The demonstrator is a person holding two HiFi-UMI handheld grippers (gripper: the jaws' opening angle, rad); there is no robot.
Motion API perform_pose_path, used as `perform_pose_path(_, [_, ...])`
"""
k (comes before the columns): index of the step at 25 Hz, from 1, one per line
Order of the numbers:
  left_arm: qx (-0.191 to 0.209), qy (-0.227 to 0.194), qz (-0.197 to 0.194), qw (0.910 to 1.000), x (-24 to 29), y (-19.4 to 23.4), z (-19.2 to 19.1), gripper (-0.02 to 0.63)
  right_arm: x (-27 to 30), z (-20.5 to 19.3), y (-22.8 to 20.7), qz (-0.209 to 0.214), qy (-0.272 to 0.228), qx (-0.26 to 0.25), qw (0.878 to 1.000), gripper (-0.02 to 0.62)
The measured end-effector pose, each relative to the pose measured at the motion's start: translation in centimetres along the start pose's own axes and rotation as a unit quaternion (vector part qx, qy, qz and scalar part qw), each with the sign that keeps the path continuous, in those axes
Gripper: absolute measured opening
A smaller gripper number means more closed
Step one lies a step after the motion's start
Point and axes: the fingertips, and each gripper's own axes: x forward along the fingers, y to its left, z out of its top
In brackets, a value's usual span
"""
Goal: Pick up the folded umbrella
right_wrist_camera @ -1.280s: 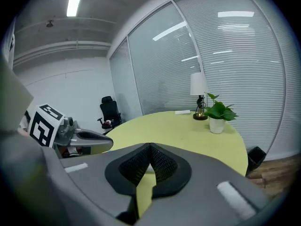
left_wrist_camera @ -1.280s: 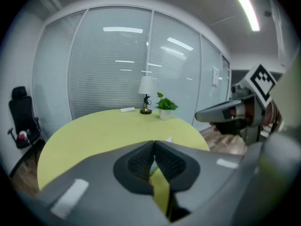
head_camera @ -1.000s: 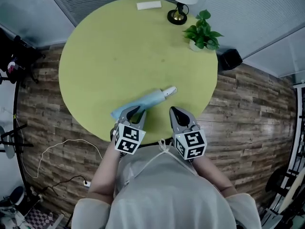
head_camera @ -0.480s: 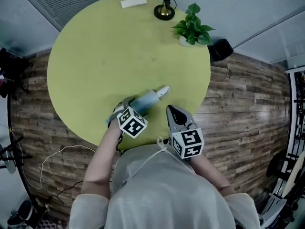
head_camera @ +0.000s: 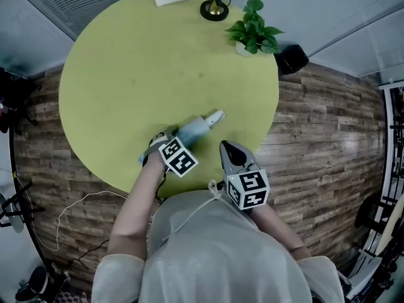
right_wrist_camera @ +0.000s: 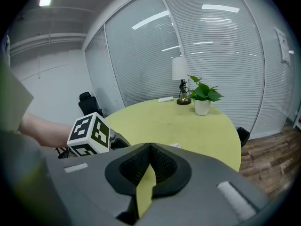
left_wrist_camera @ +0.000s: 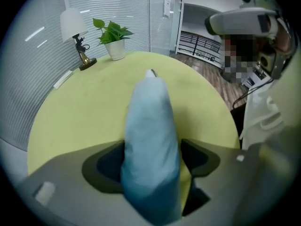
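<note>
The folded umbrella, pale blue in its sleeve, lies flat on the round yellow-green table, on the side far from the table lamp and close to the edge where the person stands. Its long axis runs on a slant. The whitish handle end points roughly lampward and a bit to the right. The fabric end trails back toward the near-left rim.

The left gripper is pitched steeply down over that fabric end. Its jaws stand about as wide as they go, one on each side of the umbrella. From its own view the bundle runs straight out between them, away toward the lamp side, and a strip of table shows beside it. I'd say the pads aren't pressing yet.

The right gripper hangs off the table edge, farther from the lamp than the handle end is. Its jaws are drawn together on nothing, clear of the umbrella. The left is plainly the nearer one. Its jaws already sit across the axis, so the pickup likely needs only a squeeze and a lift.
</note>
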Motion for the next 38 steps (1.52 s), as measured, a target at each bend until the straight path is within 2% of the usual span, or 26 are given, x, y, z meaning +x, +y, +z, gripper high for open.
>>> perform_pose_path(4, [0.001,-0.011,-0.041,0.9991,0.2,0.0,0.0,0.376,-0.1,-0.6,0.2,-0.003,0.007,0.001,1.000,0.000])
perform_pose_path(6, [-0.001,-0.012,-0.045,0.9989,0.1,0.1,0.0,0.366,0.0,-0.7,0.6,-0.001,0.009,-0.002,1.000,0.000])
perform_pose_path(9, [-0.002,-0.006,-0.014,0.9999,-0.4,-0.3,0.1,0.306,0.2,-0.4,1.5,0.010,0.008,-0.012,1.000,0.000])
perform_pose_path(11, [0.000,-0.010,0.011,0.9999,-0.5,-0.6,0.3,0.295,0.3,-0.2,1.4,0.012,0.007,-0.014,1.000,0.000])
perform_pose_path(15, [-0.019,-0.026,0.024,0.9992,-0.5,-0.7,0.2,0.295,0.5,-0.6,0.8,0.008,0.014,0.004,1.000,0.000])
perform_pose_path(23, [0.005,-0.041,0.079,0.9960,-0.9,-0.7,0.5,0.288,0.0,-0.2,-0.3,0.021,0.016,-0.005,1.000,0.000])
perform_pose_path(24, [-0.004,-0.043,0.085,0.9955,-1.2,-0.6,0.6,0.287,-0.2,-0.1,-0.5,0.023,0.016,-0.008,1.000,0.000])
perform_pose_path(26, [-0.047,-0.058,0.093,0.9929,-2.2,-0.2,1.1,0.287,-0.4,0.3,-0.9,0.029,0.016,-0.016,0.999,0.000])
perform_pose_path(29, [-0.125,-0.101,0.105,0.9815,-4.5,1.0,2.7,0.287,-0.6,1.2,-1.6,0.040,0.011,-0.029,0.999,0.000])
perform_pose_path(34, [-0.195,-0.171,0.144,0.9551,-9.3,2.5,5.2,0.287,-1.1,3.3,-3.1,0.053,-0.001,-0.046,0.998,0.000])
perform_pose_path(36, [-0.218,-0.212,0.158,0.9394,-11.5,3.0,6.2,0.287,-1.1,4.4,-3.8,0.055,-0.008,-0.051,0.997,0.000])
perform_pose_path(38, [-0.237,-0.264,0.176,0.9182,-14.0,3.4,7.1,0.287,-1.1,5.6,-4.1,0.058,-0.018,-0.059,0.996,0.000])
